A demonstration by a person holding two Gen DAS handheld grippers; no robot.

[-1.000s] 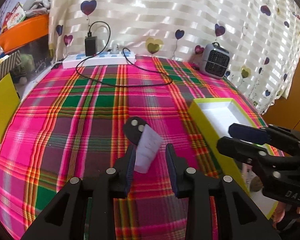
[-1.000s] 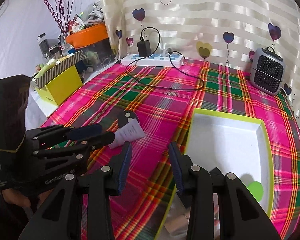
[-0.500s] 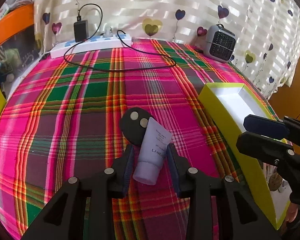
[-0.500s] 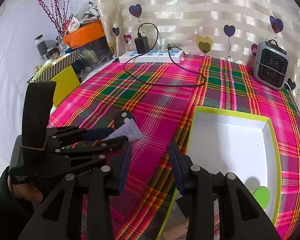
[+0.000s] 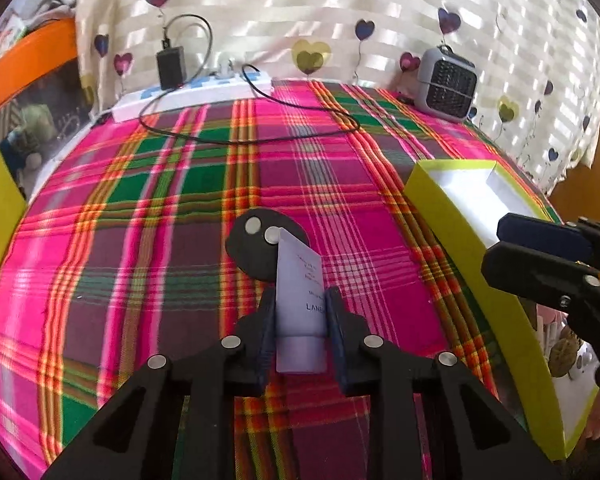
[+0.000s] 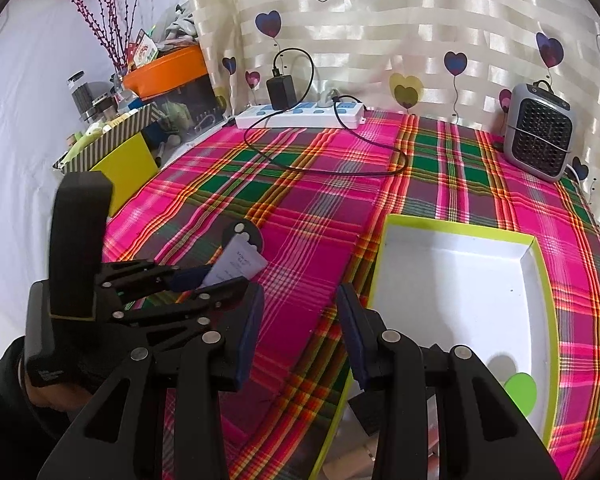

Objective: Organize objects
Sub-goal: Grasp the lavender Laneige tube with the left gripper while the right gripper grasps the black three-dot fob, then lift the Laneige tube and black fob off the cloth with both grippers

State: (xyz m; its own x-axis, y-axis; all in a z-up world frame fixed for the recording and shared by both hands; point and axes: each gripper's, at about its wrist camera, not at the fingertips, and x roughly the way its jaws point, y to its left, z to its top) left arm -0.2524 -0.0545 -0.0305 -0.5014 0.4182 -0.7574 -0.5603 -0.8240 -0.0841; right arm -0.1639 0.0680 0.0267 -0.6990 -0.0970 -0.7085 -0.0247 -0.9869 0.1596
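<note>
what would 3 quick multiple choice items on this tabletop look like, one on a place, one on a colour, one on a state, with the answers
1. Where is the pale tube?
A. inside the tray
B. between the pads of the left tongs
C. on the power strip

2. What colour is the rim of the tray?
A. yellow-green
B. orange
C. blue

3. What state are the right tongs in?
A. shut on the tube
B. shut on the black disc
C. open, nothing between them

Answers:
1 B, the left wrist view shows the left tongs closing with the tube between their pads, its far end lying over the black disc.
2 A, the rim is yellow-green around a white inside.
3 C, only plaid cloth shows in the gap.
</note>
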